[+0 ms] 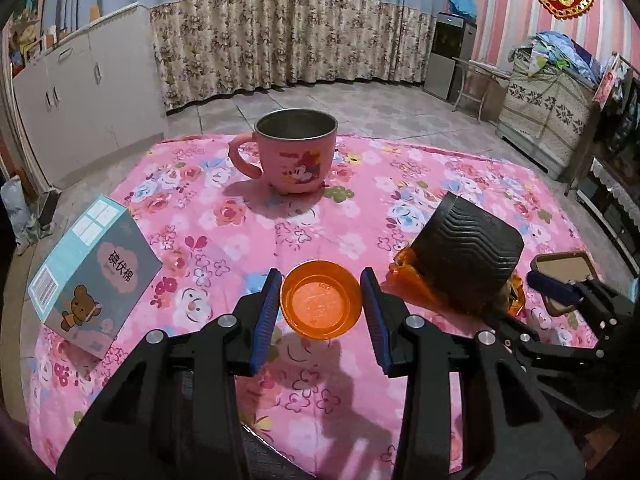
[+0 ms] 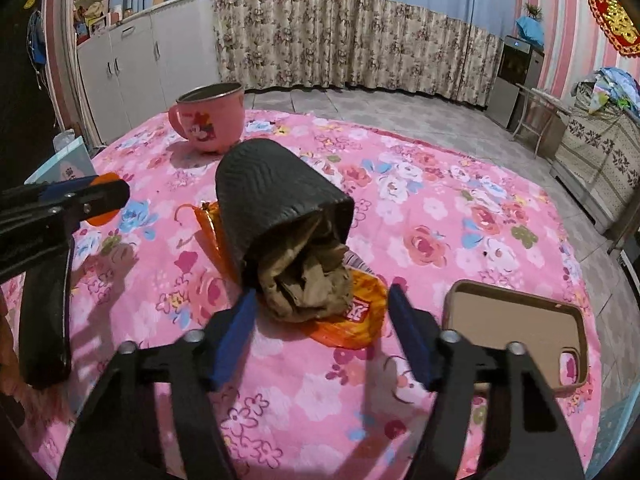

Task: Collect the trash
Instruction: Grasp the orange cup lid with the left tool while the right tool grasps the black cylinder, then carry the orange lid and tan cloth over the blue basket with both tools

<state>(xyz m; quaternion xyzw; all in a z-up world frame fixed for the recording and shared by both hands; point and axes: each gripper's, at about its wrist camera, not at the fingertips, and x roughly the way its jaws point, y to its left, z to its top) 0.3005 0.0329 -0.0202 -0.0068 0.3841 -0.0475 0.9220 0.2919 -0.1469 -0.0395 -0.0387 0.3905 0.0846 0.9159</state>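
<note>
My left gripper (image 1: 321, 292) is shut on a small orange plastic cup (image 1: 320, 308), its blue pads pressed against the cup's two sides, and holds it above the floral cloth. In the right wrist view that cup (image 2: 105, 200) shows at the far left, in the same jaws. A black ribbed cup (image 2: 272, 204) lies on its side with crumpled brown paper (image 2: 308, 288) spilling from its mouth onto an orange wrapper (image 2: 352, 320). My right gripper (image 2: 324, 324) stands open just in front of the paper. One blue pad is on each side of it and neither presses on it.
A pink cartoon mug (image 1: 294, 152) stands at the far side of the round table with the pink floral cloth (image 1: 224, 240). A teal box with a bear print (image 1: 96, 272) sits near the left edge. A tan phone case (image 2: 516, 332) lies at the right edge.
</note>
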